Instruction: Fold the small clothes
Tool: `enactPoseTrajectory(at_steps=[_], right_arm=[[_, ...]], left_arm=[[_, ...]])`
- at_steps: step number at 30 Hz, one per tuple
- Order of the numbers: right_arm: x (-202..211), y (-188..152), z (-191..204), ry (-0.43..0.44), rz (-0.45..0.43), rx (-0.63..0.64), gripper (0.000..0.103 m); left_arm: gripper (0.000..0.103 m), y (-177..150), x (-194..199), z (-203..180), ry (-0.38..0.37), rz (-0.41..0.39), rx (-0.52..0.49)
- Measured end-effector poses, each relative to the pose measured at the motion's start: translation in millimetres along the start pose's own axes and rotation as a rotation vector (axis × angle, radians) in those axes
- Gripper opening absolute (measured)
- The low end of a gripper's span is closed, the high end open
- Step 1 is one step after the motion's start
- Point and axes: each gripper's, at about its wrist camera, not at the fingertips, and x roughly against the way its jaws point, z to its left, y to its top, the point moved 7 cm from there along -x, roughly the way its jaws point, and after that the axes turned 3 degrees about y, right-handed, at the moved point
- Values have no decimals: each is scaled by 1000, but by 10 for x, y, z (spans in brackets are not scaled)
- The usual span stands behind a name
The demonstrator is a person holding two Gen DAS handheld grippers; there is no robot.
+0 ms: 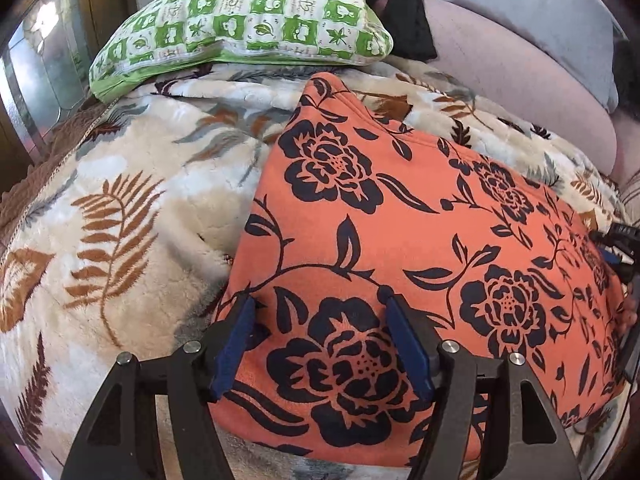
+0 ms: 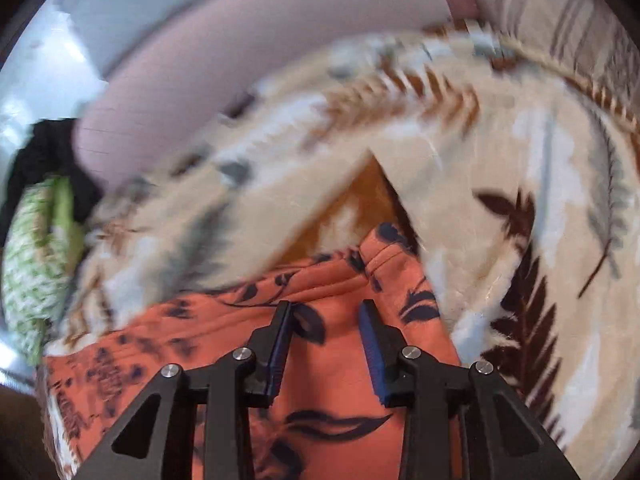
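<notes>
An orange garment with a dark navy flower print [image 1: 400, 220] lies spread flat on a cream fleece blanket with leaf patterns [image 1: 120, 220]. My left gripper [image 1: 320, 300] is open just above the garment's near left corner, its blue-padded fingers [image 1: 236, 344] apart with nothing between them. In the right wrist view the same orange garment [image 2: 332, 380] lies under my right gripper [image 2: 326, 308], which is open over the garment's far right end near its hem. The right gripper also shows at the left wrist view's right edge [image 1: 620, 252]. The right wrist view is motion-blurred.
A green and white checked pillow [image 1: 248, 24] lies at the head of the bed, also at the left of the right wrist view [image 2: 36, 264]. A pink cushion [image 1: 520, 80], a grey pillow [image 1: 540, 12] and a black cloth [image 1: 404, 12] lie behind. A wooden frame edges the left.
</notes>
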Motion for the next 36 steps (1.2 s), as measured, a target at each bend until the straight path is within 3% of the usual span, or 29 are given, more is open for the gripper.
enactPoseTrajectory(at_steps=[5, 11, 14, 16, 17, 19, 23, 29, 31, 36], right_arm=[[325, -103, 87, 41, -21, 22, 38], [1090, -697, 212, 143, -50, 153, 38], [1315, -1057, 230, 168, -43, 197, 38], [1333, -1285, 157, 167, -27, 195, 39], [1257, -1400, 105, 154, 8, 193, 39], [1039, -1600, -27, 104, 96, 178, 39], [1187, -1584, 44, 132, 49, 168, 39], [1477, -1625, 169, 316, 29, 90, 40], [1584, -1666, 279, 375, 29, 93, 64], [1741, -1838, 512, 490, 37, 121, 65]], left_arm=[[70, 63, 137, 87, -47, -37, 61], [70, 101, 430, 243, -38, -133, 89], [70, -14, 365, 250, -39, -87, 70], [70, -158, 158, 247, -13, 5, 46], [70, -217, 63, 249, 6, 36, 30], [75, -226, 46, 258, 22, 22, 10], [75, -207, 277, 422, -49, -12, 108], [75, -322, 691, 875, -123, -83, 302], [75, -442, 770, 974, -190, -82, 370], [75, -784, 731, 950, -315, -32, 477]])
